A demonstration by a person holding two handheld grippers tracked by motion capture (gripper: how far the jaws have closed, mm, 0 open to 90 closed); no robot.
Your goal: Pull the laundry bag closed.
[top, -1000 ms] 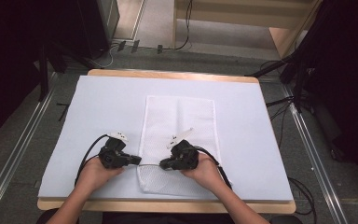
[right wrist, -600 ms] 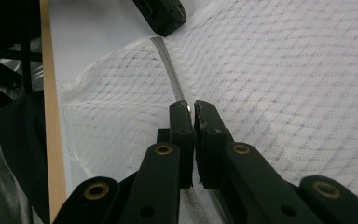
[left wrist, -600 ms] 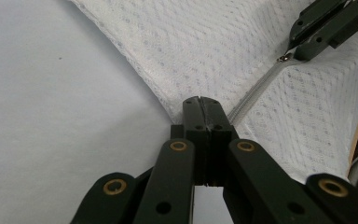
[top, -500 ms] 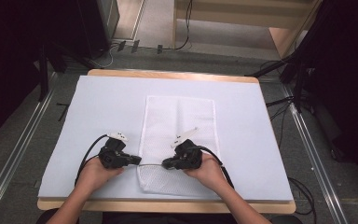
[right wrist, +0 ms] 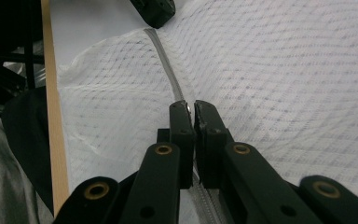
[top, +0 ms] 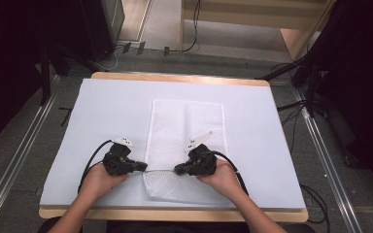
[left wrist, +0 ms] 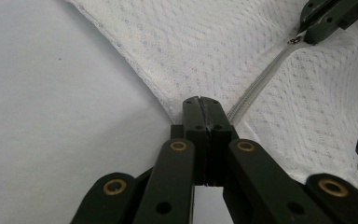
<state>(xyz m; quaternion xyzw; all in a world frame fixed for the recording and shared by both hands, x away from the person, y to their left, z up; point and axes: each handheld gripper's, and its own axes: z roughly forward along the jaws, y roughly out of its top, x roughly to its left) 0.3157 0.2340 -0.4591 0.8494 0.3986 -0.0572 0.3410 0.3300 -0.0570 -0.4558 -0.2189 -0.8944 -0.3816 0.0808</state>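
Note:
A white mesh bag (top: 184, 126) lies flat on the pale mat, with a grey zipper (top: 160, 171) running across its near end. My left gripper (top: 144, 168) is shut on the bag's left edge, right where the zipper (left wrist: 256, 88) ends; its jaws (left wrist: 204, 103) pinch the mesh there. My right gripper (top: 177, 170) is shut on the small metal zipper pull (right wrist: 187, 107), a short way right of the left one. In the right gripper view the zipper (right wrist: 163, 56) runs from my jaws (right wrist: 192, 109) up to the left gripper (right wrist: 156, 11). The left gripper view shows the right gripper (left wrist: 314, 25) at the pull (left wrist: 297, 40).
The pale mat (top: 102, 116) covers a wooden table whose front edge (top: 175, 213) lies just behind my hands. Metal rails (top: 14, 160) run along both sides of the table, and cables (top: 291, 107) lie on the floor at the right.
My right gripper has shifted slightly to the right along the zipper, away from the left gripper. The left gripper has kept still.

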